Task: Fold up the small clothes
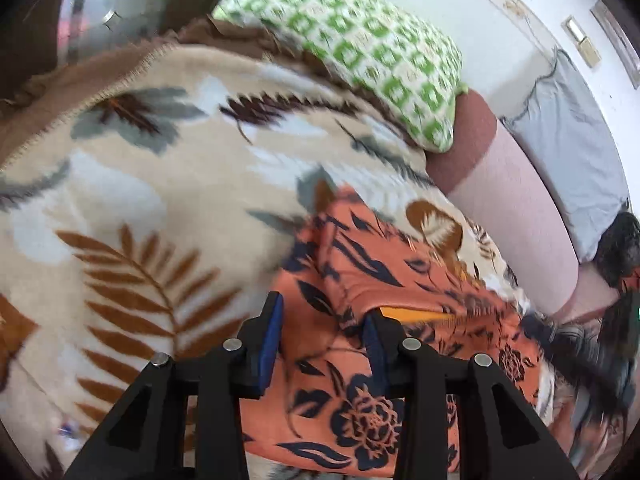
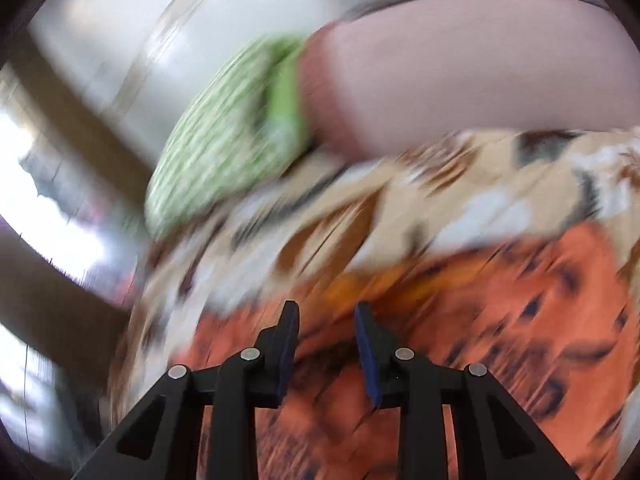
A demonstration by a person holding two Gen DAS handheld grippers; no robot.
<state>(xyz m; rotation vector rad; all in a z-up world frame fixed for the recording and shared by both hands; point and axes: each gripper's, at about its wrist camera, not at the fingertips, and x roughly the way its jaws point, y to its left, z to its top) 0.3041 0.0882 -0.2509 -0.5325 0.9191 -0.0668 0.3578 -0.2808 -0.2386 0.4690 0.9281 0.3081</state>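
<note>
Left gripper (image 1: 322, 330): jaws apart, blue pads clear of the cloth, nothing between them. The garment (image 1: 384, 280), orange with dark floral print, lies on the blanket (image 1: 152, 184) under and ahead of these jaws, reaching off to their right. A yellow-orange strip (image 1: 416, 314) shows on it just ahead of the right-hand pad.

Right gripper (image 2: 326, 322): jaws apart, gap empty. View heavily blurred. Garment (image 2: 500, 300) lies below the jaws and to their right; blanket (image 2: 360, 200) beyond it.

Green-and-white pillow (image 1: 360, 52) well ahead of the left jaws, at the blanket's far edge. Pink bolster (image 1: 516, 200) to the right of it.
</note>
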